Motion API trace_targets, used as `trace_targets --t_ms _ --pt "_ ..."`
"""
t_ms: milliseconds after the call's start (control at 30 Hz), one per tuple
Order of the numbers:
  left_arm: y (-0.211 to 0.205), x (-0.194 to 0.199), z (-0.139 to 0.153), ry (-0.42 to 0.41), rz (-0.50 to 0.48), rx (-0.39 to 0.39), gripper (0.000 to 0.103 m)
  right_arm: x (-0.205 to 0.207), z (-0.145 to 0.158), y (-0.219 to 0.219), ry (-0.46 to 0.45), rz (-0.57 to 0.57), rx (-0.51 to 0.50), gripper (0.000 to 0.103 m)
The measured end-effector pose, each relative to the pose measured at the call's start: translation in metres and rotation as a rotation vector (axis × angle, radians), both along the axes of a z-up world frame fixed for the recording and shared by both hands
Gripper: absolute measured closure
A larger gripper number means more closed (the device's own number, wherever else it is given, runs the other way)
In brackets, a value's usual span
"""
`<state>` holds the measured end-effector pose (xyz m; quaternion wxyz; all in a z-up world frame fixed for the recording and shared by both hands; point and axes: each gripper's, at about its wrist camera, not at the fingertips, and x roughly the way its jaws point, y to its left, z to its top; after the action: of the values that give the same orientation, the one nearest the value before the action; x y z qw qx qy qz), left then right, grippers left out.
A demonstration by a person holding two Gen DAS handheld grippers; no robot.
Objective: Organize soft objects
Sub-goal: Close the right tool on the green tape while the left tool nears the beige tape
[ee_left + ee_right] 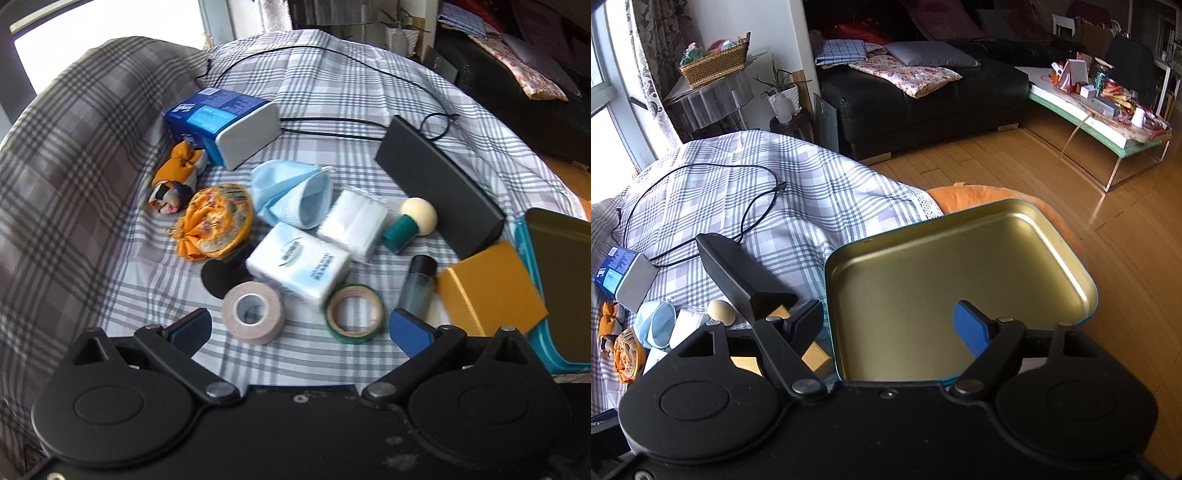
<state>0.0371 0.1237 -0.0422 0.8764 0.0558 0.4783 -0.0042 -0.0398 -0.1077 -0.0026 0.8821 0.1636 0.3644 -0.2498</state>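
Observation:
Soft items lie on the plaid cloth (110, 184): a blue face mask (291, 192), an orange patterned pouch (214, 225), an orange-and-black fabric doll (173, 173), a white tissue pack (295, 266) and a clear-wrapped white pack (354, 221). My left gripper (301, 330) hovers open just in front of two tape rolls, holding nothing. An open gold-lined teal tin (960, 277) sits at the cloth's right edge. My right gripper (894, 328) is open above the tin's near rim, with nothing in it. The mask (657, 323) and pouch (628, 358) show at far left in the right wrist view.
A beige tape roll (253, 312), green tape roll (354, 314), small bottle (417, 288), round-headed brush (410, 221), black case (439, 188), gold box (491, 288), blue tissue box (210, 114), grey block (251, 134) and black cable (332, 125) crowd the cloth. Wooden floor (1071, 177) and sofa (923, 92) lie beyond.

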Motion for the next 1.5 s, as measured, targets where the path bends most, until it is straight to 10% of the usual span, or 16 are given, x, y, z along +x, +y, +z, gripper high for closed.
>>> trace_targets --t_ms 200,467,933,1500 --pt "0.056 0.016 -0.021 0.026 0.109 0.012 0.0 0.011 0.006 0.035 -0.031 0.092 -0.133 0.028" --pt "0.107 0.028 -0.042 0.037 0.201 0.014 0.0 0.04 -0.007 0.08 -0.035 0.311 -0.013 0.029" --pt "0.115 0.018 -0.047 0.019 0.145 0.009 0.0 0.072 -0.051 0.123 0.072 0.484 0.095 0.046" --pt "0.138 0.024 -0.076 0.093 0.153 -0.055 0.0 0.111 -0.084 0.179 0.213 0.813 -0.068 0.046"
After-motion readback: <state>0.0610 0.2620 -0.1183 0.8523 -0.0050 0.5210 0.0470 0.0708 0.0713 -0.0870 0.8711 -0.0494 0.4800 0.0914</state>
